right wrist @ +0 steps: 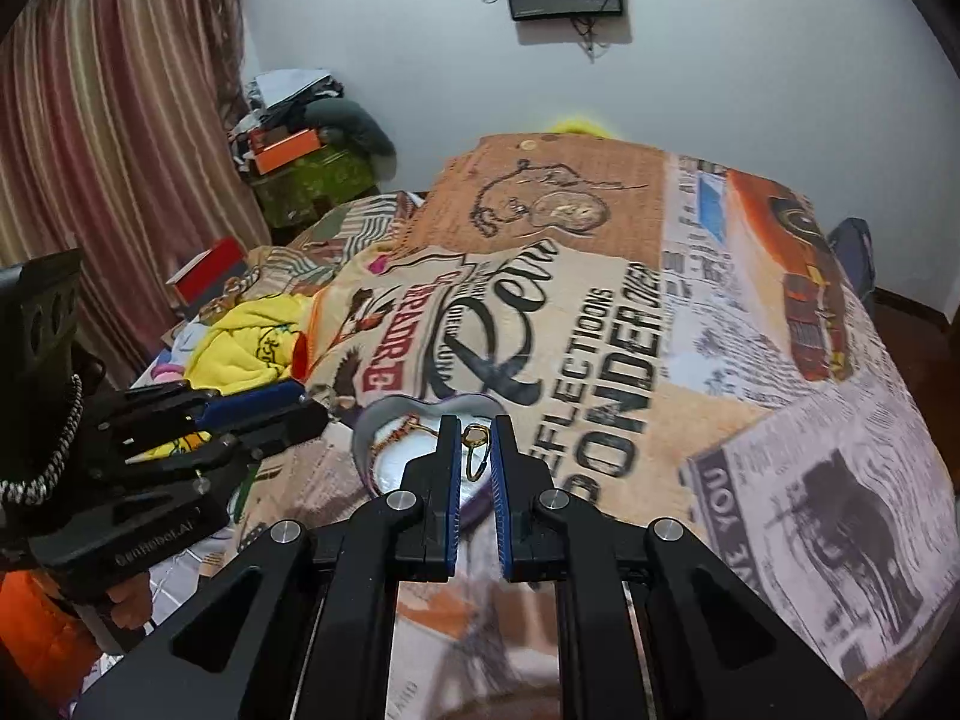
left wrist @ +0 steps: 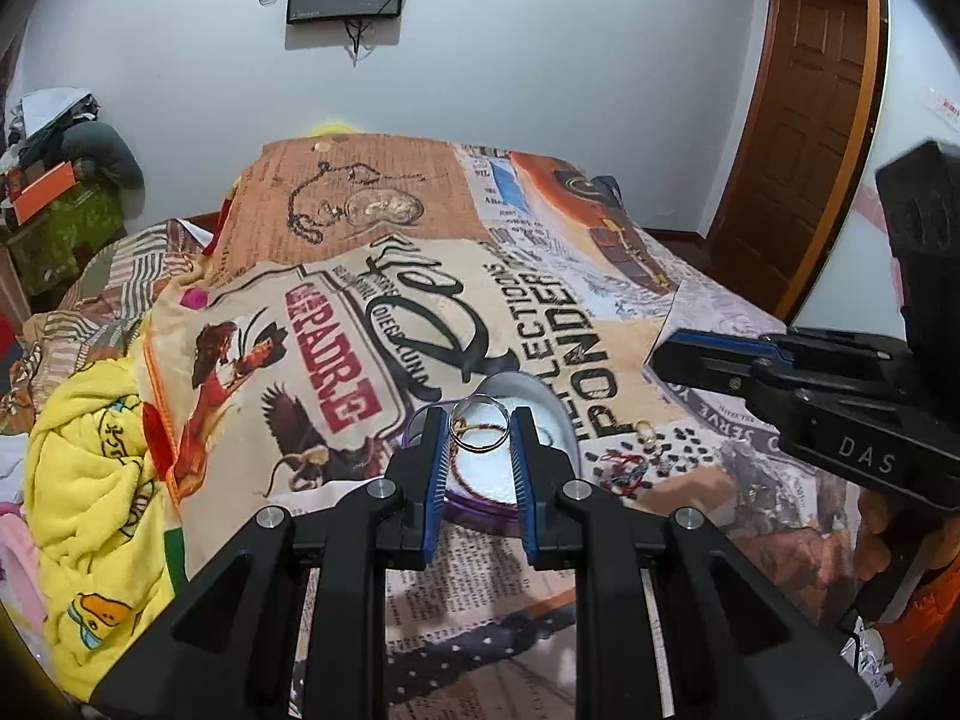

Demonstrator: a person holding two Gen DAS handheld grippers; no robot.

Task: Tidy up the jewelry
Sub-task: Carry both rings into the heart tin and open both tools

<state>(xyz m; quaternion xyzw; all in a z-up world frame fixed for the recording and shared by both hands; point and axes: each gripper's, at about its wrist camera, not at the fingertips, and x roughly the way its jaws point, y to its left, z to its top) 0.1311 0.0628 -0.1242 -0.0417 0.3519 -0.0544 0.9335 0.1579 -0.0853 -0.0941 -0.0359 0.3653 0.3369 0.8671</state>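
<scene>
Now we clamp a silver bangle (left wrist: 480,427) in the left gripper (left wrist: 478,450) and a gold earring (right wrist: 476,441) in the right gripper (right wrist: 477,450), poised to drop both into the heart-shaped tin (left wrist: 555,414).

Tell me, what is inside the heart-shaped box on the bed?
The heart-shaped box shows a white lining and a reddish bracelet. The right gripper, holding a gold earring, hides the rest.

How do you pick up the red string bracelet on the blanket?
Pinch its bunched cords across the middle, coming straight down from above. The red bracelet lies flat and floppy on the blanket, just right of the heart box, so no stiff edge sticks up for a grab from the side.
</scene>
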